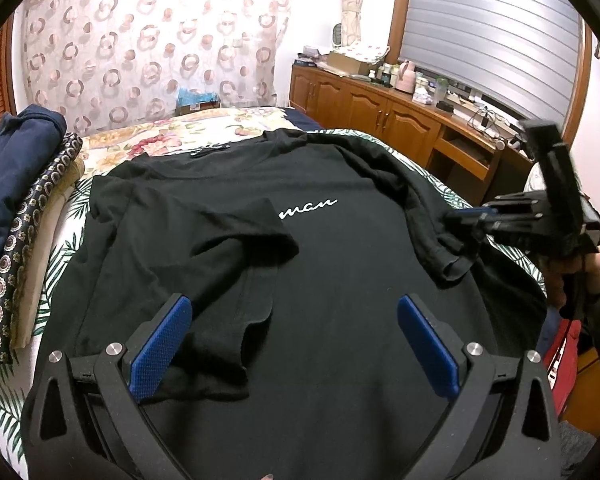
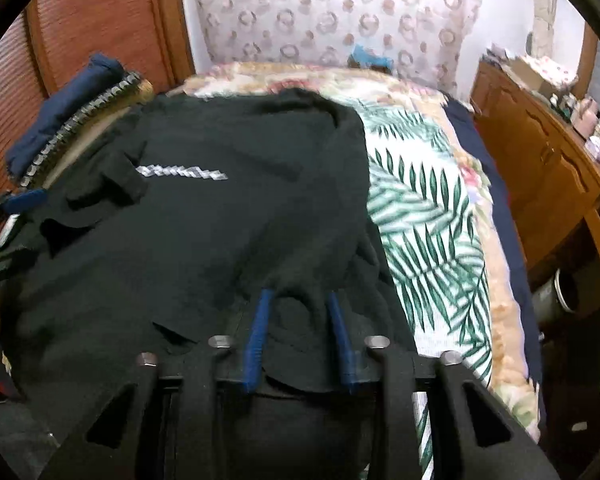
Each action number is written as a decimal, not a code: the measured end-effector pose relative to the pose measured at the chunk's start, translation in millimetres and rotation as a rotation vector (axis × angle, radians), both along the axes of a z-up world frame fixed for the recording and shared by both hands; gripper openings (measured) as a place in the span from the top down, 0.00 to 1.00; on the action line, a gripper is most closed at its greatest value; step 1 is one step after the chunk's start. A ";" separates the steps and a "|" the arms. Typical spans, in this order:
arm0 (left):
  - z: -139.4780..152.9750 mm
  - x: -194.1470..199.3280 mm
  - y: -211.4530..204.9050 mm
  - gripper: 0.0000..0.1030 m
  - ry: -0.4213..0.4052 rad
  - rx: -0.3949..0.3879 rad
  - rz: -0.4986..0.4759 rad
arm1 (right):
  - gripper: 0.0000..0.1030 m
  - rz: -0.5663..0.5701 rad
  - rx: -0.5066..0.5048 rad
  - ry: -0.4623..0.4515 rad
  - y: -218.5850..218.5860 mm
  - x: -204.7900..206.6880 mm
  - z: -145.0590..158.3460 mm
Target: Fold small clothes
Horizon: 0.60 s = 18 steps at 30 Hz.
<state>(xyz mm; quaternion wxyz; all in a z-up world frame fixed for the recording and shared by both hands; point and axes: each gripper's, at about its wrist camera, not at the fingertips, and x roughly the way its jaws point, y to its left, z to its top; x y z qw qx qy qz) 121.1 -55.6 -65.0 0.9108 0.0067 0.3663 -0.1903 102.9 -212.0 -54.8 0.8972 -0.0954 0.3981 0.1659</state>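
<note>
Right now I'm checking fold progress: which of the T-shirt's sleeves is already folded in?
The sleeve by the left claw lies over the chest, covering the lettering's start; the other sleeve is pinched by the right claw.

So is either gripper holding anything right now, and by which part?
The right gripper pinches the black T-shirt at its right sleeve edge; the left gripper is open, holding nothing.

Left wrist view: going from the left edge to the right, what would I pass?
Folded navy cloth → patterned tie-like strip → black T-shirt with white lettering → right tongs, pinching the shirt's sleeve → the hand holding them.
</note>
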 end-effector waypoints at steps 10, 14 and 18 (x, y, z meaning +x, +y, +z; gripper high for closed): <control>0.8 0.5 5.7 0.00 -0.007 -0.009 0.022 | 0.96 0.165 0.155 -0.117 41.2 6.9 75.0; -0.6 1.2 12.0 0.00 -0.006 -0.020 0.036 | 0.96 0.248 0.193 -0.075 69.9 29.0 71.5; -1.4 1.9 18.4 0.00 -0.001 -0.027 0.048 | 0.79 0.263 0.186 -0.056 88.1 54.7 60.8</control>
